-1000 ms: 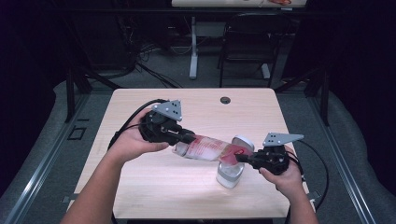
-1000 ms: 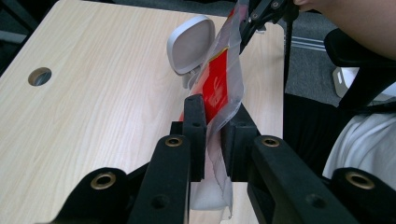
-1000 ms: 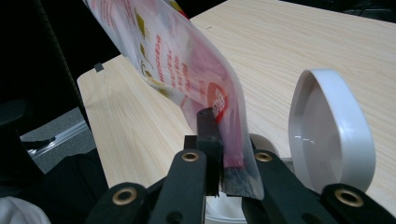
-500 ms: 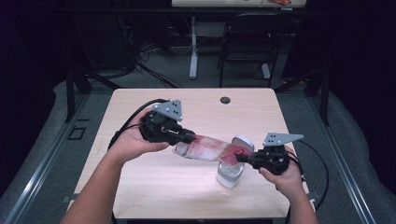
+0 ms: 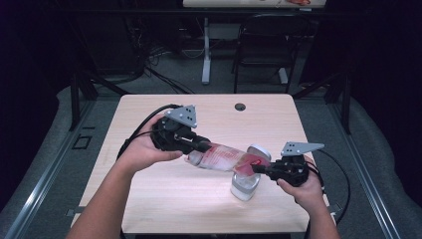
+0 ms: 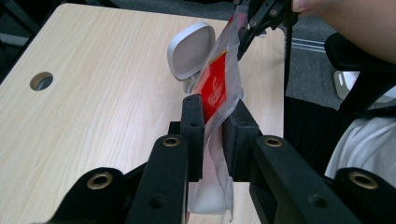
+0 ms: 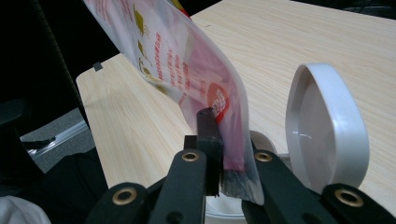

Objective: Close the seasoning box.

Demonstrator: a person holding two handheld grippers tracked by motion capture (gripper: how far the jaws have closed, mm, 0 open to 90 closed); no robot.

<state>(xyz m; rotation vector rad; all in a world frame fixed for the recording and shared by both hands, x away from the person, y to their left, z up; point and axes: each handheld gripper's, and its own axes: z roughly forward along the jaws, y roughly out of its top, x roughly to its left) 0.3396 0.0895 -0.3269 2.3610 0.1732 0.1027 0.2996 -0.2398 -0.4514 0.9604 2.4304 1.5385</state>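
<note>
Pouch (image 5: 226,157) hung above worktop (image 5: 149,199), stretched between both tools, red end down over open white container (image 5: 245,185). Left tool (image 5: 199,146) clamped on one end, right tool (image 5: 259,169) clamped on other. Container lid (image 6: 190,50) flipped up — ready. Lifting and positioning looked done; pouring left. Whether anything had left pouch — could not tell.

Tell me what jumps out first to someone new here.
A clear plastic pouch with red print, stretched in the air between the left gripper and right gripper, both shut on its ends. Beneath its right end stands a white container with its hinged lid open, near the wooden table's right front.
</note>
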